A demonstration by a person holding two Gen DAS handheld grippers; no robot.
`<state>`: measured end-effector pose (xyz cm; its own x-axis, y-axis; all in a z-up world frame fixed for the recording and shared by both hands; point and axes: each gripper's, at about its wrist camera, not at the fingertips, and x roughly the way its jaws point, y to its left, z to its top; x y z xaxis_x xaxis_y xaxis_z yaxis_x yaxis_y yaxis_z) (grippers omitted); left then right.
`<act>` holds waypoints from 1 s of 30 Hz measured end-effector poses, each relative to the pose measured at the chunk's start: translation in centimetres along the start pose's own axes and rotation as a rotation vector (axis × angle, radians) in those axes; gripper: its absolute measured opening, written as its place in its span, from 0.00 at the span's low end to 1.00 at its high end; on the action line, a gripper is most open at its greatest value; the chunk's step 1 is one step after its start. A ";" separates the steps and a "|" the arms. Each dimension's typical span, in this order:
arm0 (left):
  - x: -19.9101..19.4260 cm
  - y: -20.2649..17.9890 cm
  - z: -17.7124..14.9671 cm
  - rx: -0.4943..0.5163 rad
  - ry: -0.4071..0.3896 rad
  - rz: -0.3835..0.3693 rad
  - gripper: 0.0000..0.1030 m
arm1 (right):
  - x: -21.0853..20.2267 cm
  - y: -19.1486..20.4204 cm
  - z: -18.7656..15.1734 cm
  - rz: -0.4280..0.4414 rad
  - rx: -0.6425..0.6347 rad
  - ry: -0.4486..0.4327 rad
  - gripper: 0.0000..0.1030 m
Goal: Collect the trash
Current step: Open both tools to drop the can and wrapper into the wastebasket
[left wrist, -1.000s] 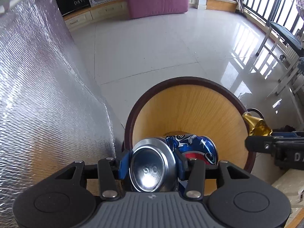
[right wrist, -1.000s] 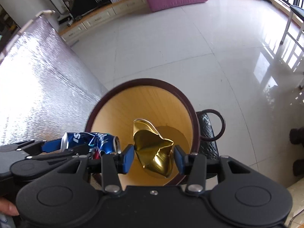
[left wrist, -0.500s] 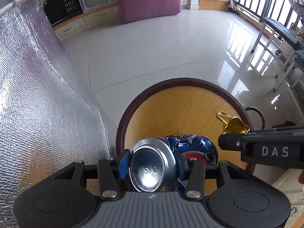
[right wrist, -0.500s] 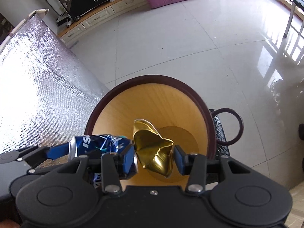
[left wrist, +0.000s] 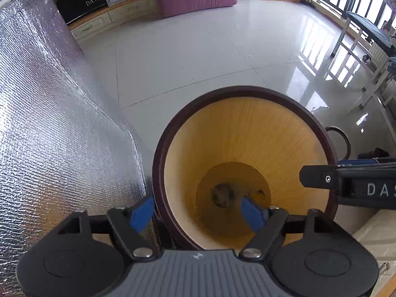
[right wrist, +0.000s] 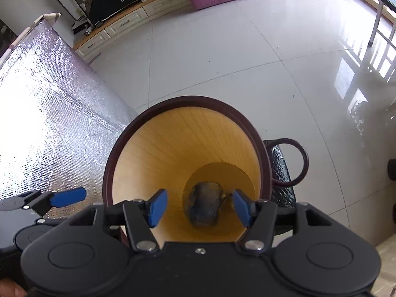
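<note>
Can (right wrist: 204, 204): lies on the floor of the bin (right wrist: 173, 133), dim and blurred, colours not readable in the shadow. In the right wrist view its long axis runs roughly 12-to-6, one rounded end toward 12; which end is the top cannot be told. In the left wrist view it shows as a dark rounded end (left wrist: 222, 194). A small crumpled piece (left wrist: 258, 193) lies just beside it at 3 o'clock, too dark to identify.

Bin: round, dark brown rim, yellow wood-grain inner wall tapering to a darker base. Ring handle (right wrist: 300, 163) on its outside at 3 o'clock. Stands on the white tiled floor (right wrist: 247, 61); silver foil sheet (right wrist: 49, 123) just beside it at 9 o'clock.

Left gripper (left wrist: 199, 212): fingers spread wide, nothing between them, above the bin's near rim; one blue pad (left wrist: 142, 214) outside the rim, the other over the opening.

Right gripper (right wrist: 199, 208): fingers released, apart, empty, over the bin mouth, the can visible between them far below.
</note>
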<state>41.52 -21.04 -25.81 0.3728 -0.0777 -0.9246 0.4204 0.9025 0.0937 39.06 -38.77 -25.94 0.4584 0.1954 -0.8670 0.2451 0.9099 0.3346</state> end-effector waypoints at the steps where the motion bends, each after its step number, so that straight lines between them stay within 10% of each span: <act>1: 0.0 0.0 0.0 -0.004 0.006 -0.004 0.82 | 0.0 -0.1 0.0 -0.001 -0.001 0.003 0.61; 17: 0.1 0.3 -0.5 -0.018 0.052 -0.017 1.00 | -1.8 -0.5 -0.5 -0.064 -0.089 -0.005 1.00; 30: -3.0 1.7 -1.8 -0.100 0.023 -0.015 1.00 | -3.9 -0.8 -1.2 -0.120 -0.128 -0.012 1.00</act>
<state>39.62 -18.50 -23.51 0.3479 -0.0824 -0.9339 0.3407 0.9391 0.0440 36.01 -39.85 -23.27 0.4427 0.0786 -0.8932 0.1879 0.9659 0.1782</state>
